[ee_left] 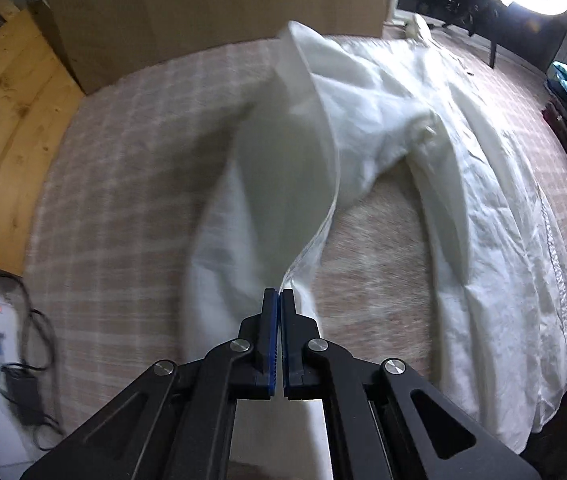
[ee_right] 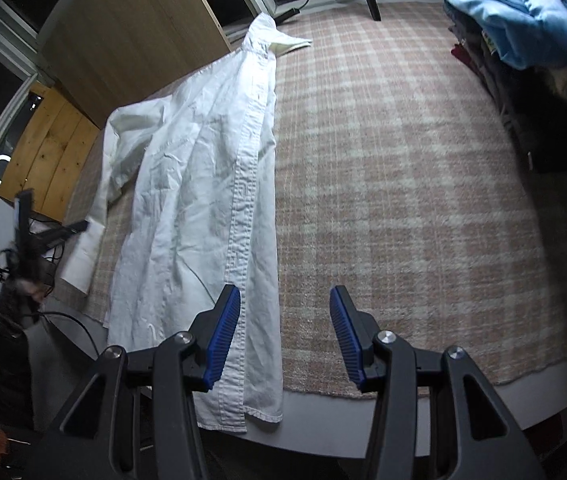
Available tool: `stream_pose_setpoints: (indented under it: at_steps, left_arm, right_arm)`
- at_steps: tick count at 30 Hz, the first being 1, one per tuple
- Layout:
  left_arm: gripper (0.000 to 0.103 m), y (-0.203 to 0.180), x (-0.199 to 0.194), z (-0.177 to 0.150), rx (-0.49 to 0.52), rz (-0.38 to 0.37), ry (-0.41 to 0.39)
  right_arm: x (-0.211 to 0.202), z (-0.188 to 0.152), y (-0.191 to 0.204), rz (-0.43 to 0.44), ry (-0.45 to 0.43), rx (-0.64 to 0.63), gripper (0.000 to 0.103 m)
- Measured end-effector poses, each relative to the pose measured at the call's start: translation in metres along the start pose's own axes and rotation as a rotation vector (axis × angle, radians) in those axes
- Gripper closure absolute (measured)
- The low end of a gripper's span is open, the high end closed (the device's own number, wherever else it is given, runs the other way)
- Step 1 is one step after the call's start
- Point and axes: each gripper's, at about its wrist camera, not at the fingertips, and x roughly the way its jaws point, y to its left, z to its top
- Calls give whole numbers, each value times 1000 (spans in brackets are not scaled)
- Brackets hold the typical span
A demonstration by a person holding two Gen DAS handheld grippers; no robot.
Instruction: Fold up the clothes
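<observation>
White button-up shirt [ee_right: 203, 184] spread lengthwise on plaid rug [ee_right: 403, 200], wrinkled, collar at far end. Left tongs [ee_left: 280, 300] pressed together, pinching sleeve edge, pointing steeply down. Right tongs [ee_right: 285, 320] spread, empty, over shirt hem. Folded blue garment [ee_right: 523, 12] atop stack nearby.

Home room, plaid rug [ee_right: 403, 200], stacked clothes [ee_right: 523, 40]

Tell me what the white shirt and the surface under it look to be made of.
White shirt: thin woven fabric, likely cotton, matte; it creases sharply and shows a stitched button placket. Checked cover under it: soft, slightly fuzzy woven textile, pink and cream plaid, possibly a blanket; the fibre cannot be told.
</observation>
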Motion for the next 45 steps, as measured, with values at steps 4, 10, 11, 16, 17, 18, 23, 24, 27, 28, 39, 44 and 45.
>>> stream_pose_setpoints:
  at_steps: [4,10,11,16,17,18,23,24,27,28,39,44,45]
  left_arm:
    - [102,34,-12,16,47,65,-16]
    - [93,140,-8,39,-86,513,6]
    - [91,153,-13,40,-115,528,0]
    - [80,122,-51,22,-82,310,-88]
    - [76,100,-56,17,-43,219,-100]
    - [68,81,-60,10,-11,142,-101]
    - [67,-44,-58,-41,189,-189,-26]
    - [67,-68,-56,-52,223,-235,-3]
    - [67,-113,-47,-74,275,-299,53]
    - [67,-122,-42,-80,279,-312,73]
    - [67,-180,-59,-77,338,-379,27]
    - [67,-220,-57,-80,433,-461,22]
    - [67,-227,-56,-82,450,-466,24]
  right_arm:
    - [5,-4,1,-10,9,8,57]
    - [2,-8,5,-32,16,7,57]
    - [1,-8,7,-33,15,-1,57]
    - [6,-13,16,-30,23,-42,57]
    - [10,-15,15,-23,30,-42,57]
    - [13,-16,15,-8,38,-40,58]
    - [33,-31,28,49,85,-75,63]
    - [35,-35,30,56,95,-83,63]
    - [42,-47,34,73,129,-103,63]
    - [44,-51,35,74,138,-108,63]
    - [31,3,27,34,49,-120,63]
    - [31,72,33,-19,11,-182,63]
    - [33,85,35,-29,8,-204,63]
